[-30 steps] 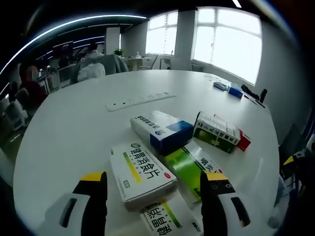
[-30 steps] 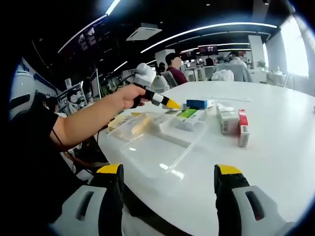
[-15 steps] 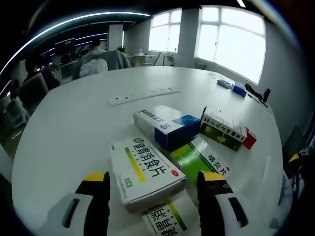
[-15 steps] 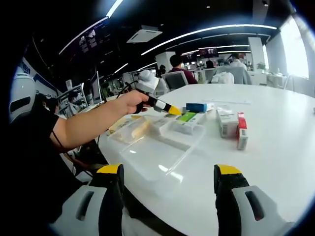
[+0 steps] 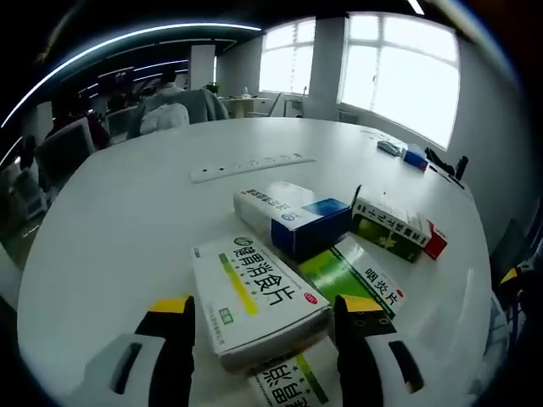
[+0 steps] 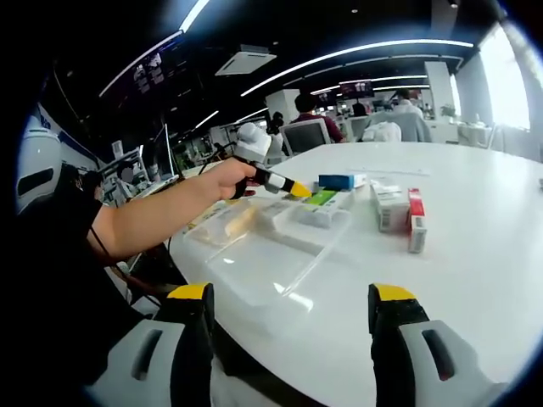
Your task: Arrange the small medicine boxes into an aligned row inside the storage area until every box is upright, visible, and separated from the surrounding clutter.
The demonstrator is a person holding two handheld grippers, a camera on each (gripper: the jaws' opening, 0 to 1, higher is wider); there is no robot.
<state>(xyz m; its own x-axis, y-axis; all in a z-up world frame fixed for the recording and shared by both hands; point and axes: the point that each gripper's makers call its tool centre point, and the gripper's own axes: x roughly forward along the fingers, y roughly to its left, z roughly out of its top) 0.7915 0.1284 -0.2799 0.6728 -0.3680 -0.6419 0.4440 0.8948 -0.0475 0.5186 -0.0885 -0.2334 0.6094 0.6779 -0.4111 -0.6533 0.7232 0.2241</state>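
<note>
Straddling the near end of a flat white medicine box (image 5: 254, 297), the left claw (image 5: 265, 326) stands released, its yellow-tipped jaws spread to either side of the box and not visibly touching it. Just beyond lies a green-and-white box (image 5: 349, 278), and another white box (image 5: 284, 381) peeks out between the jaws at the bottom. A blue-and-white box (image 5: 293, 217) rests farther out, with a green box with a red end (image 5: 394, 233) beside it, all on the round white worktop (image 5: 127, 220). A long white strip (image 5: 246, 167) lies well apart behind them.

From the right gripper view, the right claw (image 6: 288, 303) hangs released over the worktop's edge, holding nothing. A clear plastic tray (image 6: 271, 246) sits ahead of it, with the boxes past it and the person's hand (image 6: 222, 178) gripping the left claw there.
</note>
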